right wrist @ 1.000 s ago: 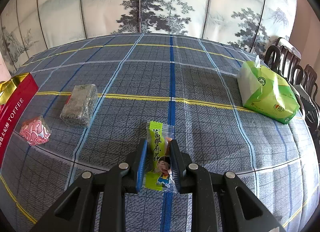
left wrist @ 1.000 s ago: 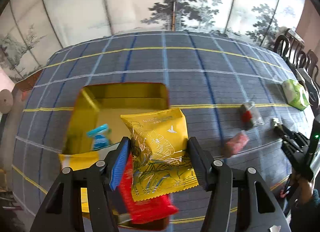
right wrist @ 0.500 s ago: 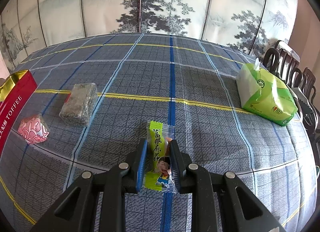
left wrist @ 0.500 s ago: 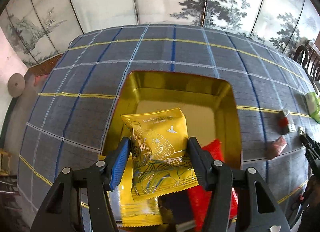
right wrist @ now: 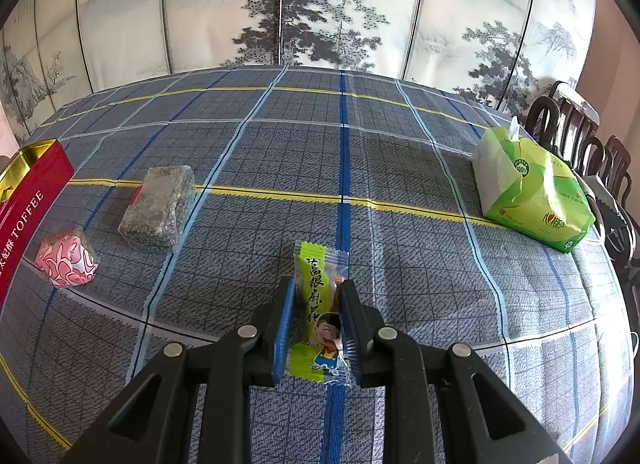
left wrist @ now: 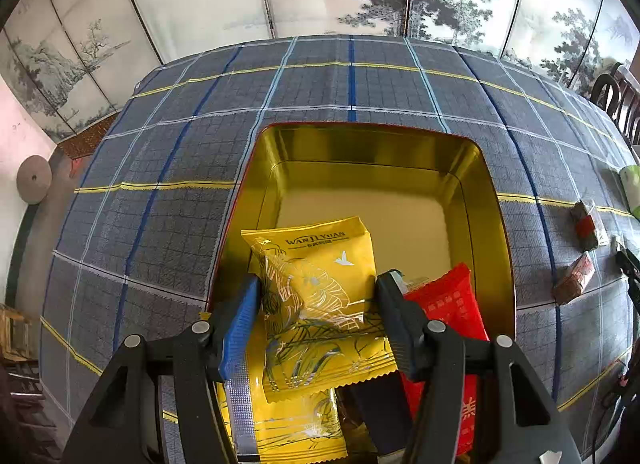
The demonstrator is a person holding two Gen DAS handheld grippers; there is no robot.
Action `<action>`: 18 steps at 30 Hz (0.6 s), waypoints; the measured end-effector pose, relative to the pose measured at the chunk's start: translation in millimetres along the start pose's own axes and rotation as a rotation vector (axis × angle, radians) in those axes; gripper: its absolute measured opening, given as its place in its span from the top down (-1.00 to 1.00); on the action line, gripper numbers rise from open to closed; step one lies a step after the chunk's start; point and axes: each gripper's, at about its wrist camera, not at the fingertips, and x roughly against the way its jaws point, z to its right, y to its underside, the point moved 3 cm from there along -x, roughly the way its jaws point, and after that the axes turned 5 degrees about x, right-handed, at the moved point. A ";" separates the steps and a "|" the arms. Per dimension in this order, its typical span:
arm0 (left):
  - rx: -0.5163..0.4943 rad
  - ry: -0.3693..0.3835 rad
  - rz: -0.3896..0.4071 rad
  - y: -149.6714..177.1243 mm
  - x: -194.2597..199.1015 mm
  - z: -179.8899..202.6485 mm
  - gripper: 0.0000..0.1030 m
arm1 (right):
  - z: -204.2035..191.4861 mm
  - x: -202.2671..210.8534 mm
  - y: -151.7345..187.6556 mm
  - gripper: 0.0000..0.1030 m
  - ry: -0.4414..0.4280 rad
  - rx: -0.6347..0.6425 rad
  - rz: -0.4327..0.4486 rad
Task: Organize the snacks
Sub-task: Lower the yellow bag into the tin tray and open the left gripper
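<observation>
Am holding yellow packet [left wrist: 316,296] in left jaws over gold tin [left wrist: 492,223]; right jaws gripping green candy [right wrist: 318,304], grey block [right wrist: 158,205] at 10 o'clock.

Left claw [left wrist: 318,306] and right claw [right wrist: 319,314], both clamped, angled downward.

A mirror-glossy gold metal tin [left wrist: 496,199] sits on matt woven cloth [left wrist: 168,223]; the yellow packet [left wrist: 320,288] is shiny plastic film.
</observation>
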 end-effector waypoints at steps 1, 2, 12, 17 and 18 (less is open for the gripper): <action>-0.002 -0.001 -0.001 0.1 -0.5 -0.1 -0.08 | 0.1 0.0 0.0 0.53 0.001 0.000 0.000; -0.003 -0.004 -0.002 0.3 -0.7 -0.1 -0.09 | 1.8 0.2 0.2 0.53 0.003 0.000 0.000; -0.009 -0.018 -0.003 0.6 -1.4 -1.7 -0.13 | 0.6 -1.0 -0.4 0.53 0.006 -0.001 -0.001; -0.008 -0.017 -0.002 1.3 -0.6 -1.9 -0.13 | 1.0 -1.3 0.1 0.53 0.004 -0.006 -0.002; -0.010 -0.019 -0.002 1.6 0.1 -1.3 -0.13 | 1.6 -1.4 0.3 0.53 0.005 -0.006 -0.002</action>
